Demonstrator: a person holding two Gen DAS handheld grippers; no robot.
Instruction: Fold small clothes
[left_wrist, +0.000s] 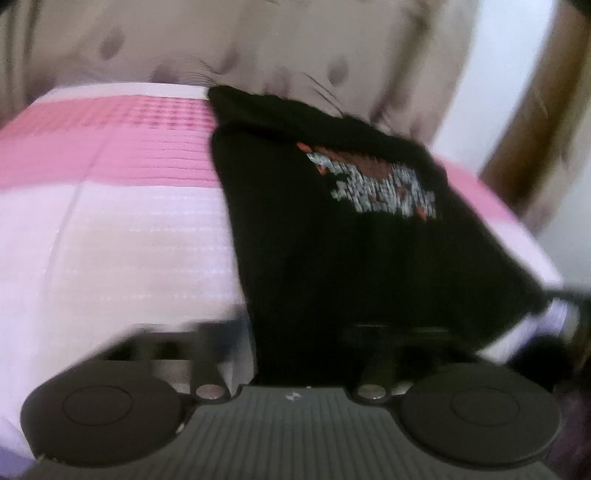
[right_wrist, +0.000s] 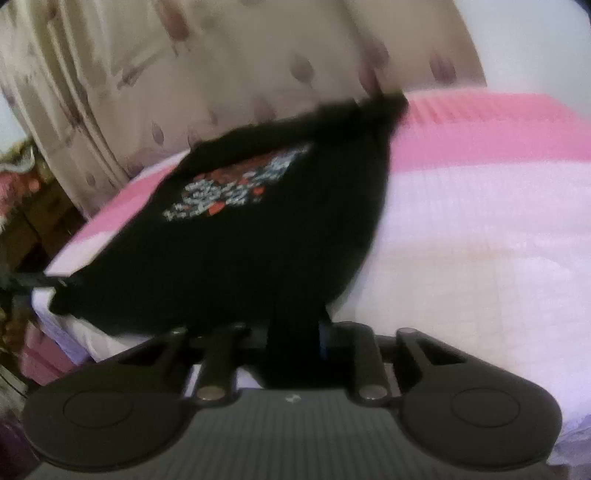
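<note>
Pink-and-white striped bedspread (left_wrist: 110, 206), beige patterned curtain (right_wrist: 229, 74) behind it (blurred), brown wooden frame (left_wrist: 535, 129) beside

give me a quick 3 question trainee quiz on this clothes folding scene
1. True or false: the black garment has a printed graphic facing up.
2. What lies under the garment? A) a bare wooden floor B) a pink and white cover C) a blue towel
3. Fill in: behind the bed hangs a beige ____.

Key: 1 true. 2 B. 3 curtain.
</note>
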